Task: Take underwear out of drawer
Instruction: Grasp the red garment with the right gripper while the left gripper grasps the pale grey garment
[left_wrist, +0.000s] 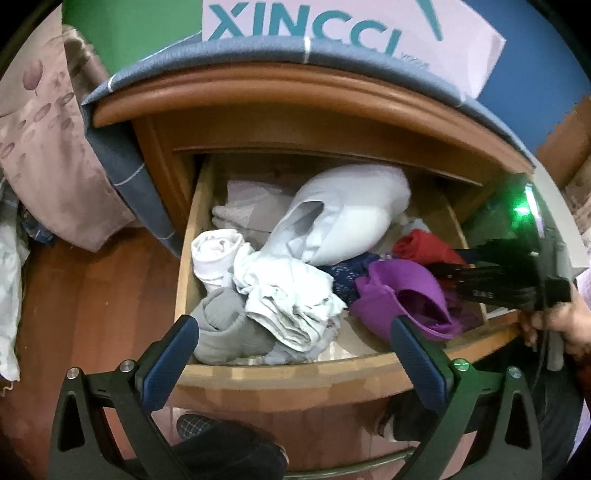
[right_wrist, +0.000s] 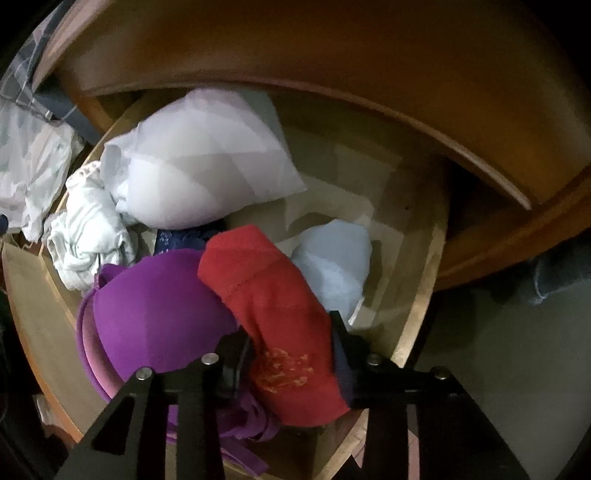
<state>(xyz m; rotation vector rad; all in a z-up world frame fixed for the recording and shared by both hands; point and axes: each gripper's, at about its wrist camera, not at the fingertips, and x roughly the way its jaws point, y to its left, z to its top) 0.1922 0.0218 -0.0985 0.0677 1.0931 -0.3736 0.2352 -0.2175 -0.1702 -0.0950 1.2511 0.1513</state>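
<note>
Two grippers work the open drawer (left_wrist: 207, 369). The right gripper (right_wrist: 291, 343) has the red underwear (right_wrist: 273, 291) between its jaws, pads pressing the bunched cloth; this piece lies at the drawer's right front, at four o'clock from the white bundle (right_wrist: 199, 158) and partly over the purple bra (right_wrist: 155, 314). It looks light, limp and stretchy, so a pinch on a thick fold should hold. The left gripper (left_wrist: 295, 343) hangs spread and empty over the front edge.

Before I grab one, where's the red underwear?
In the right wrist view, the red underwear sits between the right gripper fingers, beside the purple bra, at the drawer right end.
</note>
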